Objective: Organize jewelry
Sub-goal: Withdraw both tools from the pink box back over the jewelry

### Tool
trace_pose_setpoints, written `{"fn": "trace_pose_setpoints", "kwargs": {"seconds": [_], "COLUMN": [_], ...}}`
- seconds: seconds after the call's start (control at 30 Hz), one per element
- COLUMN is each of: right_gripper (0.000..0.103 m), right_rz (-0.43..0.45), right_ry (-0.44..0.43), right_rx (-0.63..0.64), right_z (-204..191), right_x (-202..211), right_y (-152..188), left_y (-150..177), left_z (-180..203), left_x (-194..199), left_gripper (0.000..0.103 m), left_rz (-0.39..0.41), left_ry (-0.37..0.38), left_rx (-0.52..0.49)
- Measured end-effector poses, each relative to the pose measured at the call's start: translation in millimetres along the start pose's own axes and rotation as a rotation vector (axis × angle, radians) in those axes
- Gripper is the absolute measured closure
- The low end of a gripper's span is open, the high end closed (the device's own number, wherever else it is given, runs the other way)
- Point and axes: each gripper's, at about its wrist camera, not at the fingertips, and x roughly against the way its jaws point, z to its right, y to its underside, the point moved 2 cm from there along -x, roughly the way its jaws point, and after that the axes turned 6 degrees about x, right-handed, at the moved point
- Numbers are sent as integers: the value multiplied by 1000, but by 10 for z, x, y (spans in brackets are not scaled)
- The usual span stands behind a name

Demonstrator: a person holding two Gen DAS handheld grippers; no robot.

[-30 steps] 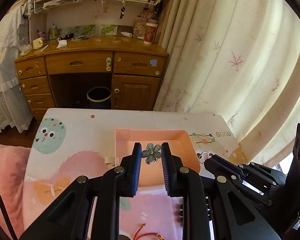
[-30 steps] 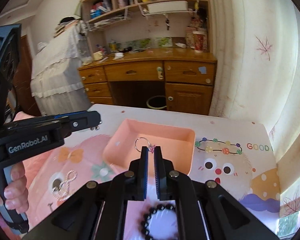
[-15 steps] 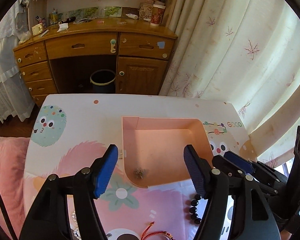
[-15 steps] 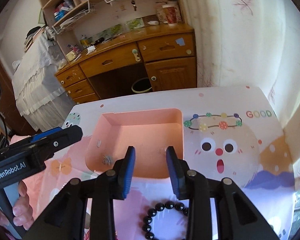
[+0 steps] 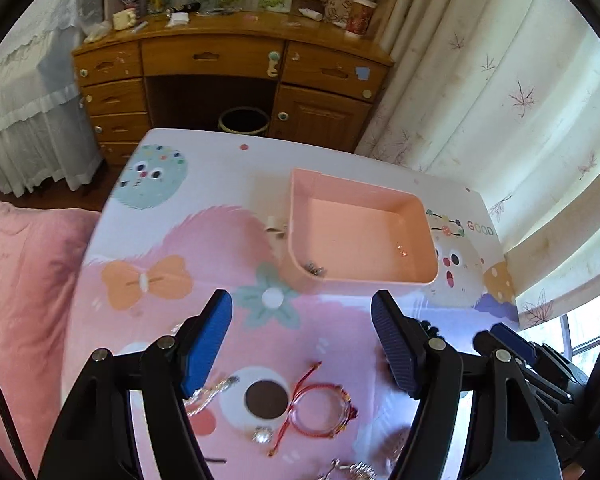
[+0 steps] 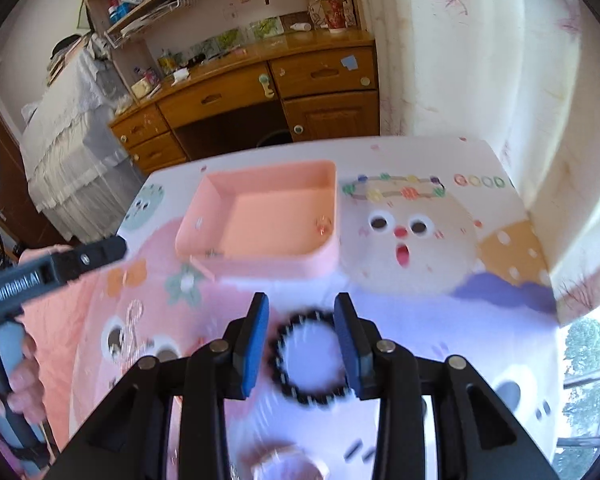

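Observation:
A pink tray (image 5: 430, 240) (image 6: 332, 256) stands on the cartoon-print table. A small flower piece (image 5: 314, 269) lies in its near left corner and a small ring piece (image 5: 401, 250) (image 6: 323, 226) near its right side. My left gripper (image 5: 302, 340) is open wide and empty, above a red string bracelet (image 5: 320, 410) and a silver chain (image 5: 210, 392). My right gripper (image 6: 302, 340) is open, its fingers on either side of a black bead bracelet (image 6: 312, 360) lying on the table.
A wooden desk (image 5: 228, 60) with drawers stands beyond the table, a bin (image 5: 244, 120) under it. Curtains (image 5: 500, 80) hang on the right. A pink bed cover (image 5: 20, 280) lies at the left. More small jewelry (image 5: 262, 436) lies at the table's near edge.
Both grippers let go of their pieces into the tray, opened, and drew back toward me. The right gripper now straddles the black bead bracelet.

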Motion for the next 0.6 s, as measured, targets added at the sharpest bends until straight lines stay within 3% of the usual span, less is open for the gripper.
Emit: {"fn": "trace_pose_setpoints", "kwargs": {"seconds": [0.13,0.27,0.6], "right_gripper": [69,68,68], "right_rz": [-48,-137,-298], "right_ry": [-26,-47,-110], "right_rx": [-19,-93,-236], "right_z": [42,46,-36], "right_x": [140,195,252], "right_y": [261,528,1007], "left_y": [248,591,1539], "left_z": [-97,-182,-245], "left_x": [201,344,494], "left_gripper": [29,29,28], "left_rz": [12,-28,-222], "left_ry": [-71,-129,-78], "left_rx": [-49,-94,-94]}}
